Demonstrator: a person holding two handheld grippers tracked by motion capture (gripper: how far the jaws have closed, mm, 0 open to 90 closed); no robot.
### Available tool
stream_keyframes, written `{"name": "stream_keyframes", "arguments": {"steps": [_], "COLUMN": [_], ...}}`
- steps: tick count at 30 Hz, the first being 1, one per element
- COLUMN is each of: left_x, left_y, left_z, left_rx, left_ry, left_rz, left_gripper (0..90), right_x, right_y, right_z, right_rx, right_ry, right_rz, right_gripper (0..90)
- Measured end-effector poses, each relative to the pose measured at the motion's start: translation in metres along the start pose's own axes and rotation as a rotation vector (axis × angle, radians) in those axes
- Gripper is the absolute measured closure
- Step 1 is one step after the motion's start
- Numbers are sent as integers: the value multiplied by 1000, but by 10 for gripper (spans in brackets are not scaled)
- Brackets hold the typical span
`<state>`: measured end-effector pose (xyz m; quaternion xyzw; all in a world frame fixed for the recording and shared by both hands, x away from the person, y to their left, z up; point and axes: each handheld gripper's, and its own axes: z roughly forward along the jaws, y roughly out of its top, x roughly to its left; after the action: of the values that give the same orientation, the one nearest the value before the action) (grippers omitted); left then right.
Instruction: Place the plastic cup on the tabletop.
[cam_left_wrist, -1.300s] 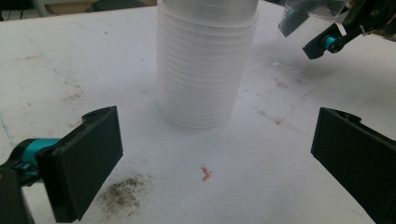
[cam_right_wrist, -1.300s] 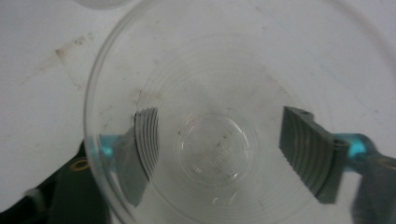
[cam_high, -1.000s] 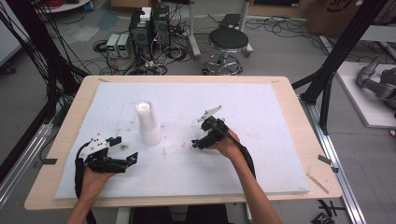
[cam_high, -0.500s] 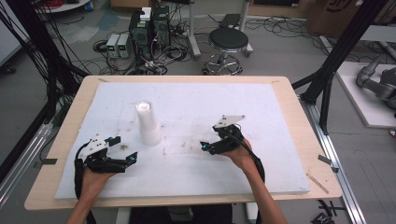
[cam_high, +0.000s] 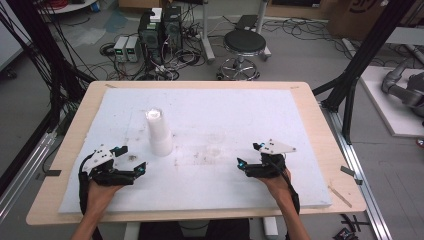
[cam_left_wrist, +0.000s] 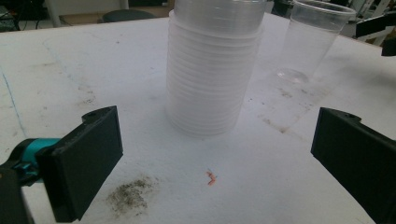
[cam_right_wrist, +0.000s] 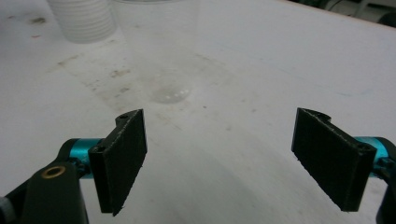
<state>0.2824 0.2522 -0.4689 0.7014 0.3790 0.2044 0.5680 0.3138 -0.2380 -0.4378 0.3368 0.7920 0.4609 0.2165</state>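
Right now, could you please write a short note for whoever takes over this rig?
Left gripper: open, empty, low over the table near its front left, facing the stack of cups.
Right gripper: open, empty, at the front right, facing the single clear cup.
Done: one cup stands upright on the white mat, apart from the stack and to its right.
Left: probably separating more cups from the stack.

Single cup (cam_high: 216, 141) stands right of cup stack (cam_high: 159, 131).
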Motion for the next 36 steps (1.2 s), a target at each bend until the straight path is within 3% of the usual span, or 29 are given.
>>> {"name": "stream_keyframes", "arguments": {"steps": [5,12,24,36], "left_x": [2,1,0,-1], "left_y": [1,1,0,-2], "left_z": [1,1,-1,-4], "left_rx": [13,16,-7,-43], "left_ry": [0,5,16,20], "left_rz": [-25,-17,-1,5], "left_gripper": [20,20,20,20], "right_x": [-6,-9,-13,-14], "right_y": [-13,-20,-23,-21], "right_z": [-9,-15,-11,-6], "right_rx": [-3,-21,-45,-32], "right_ry": [-36,-69,-68,-56], "right_rz": [32,58,59,53], "right_gripper": [181,181,182,181]}}
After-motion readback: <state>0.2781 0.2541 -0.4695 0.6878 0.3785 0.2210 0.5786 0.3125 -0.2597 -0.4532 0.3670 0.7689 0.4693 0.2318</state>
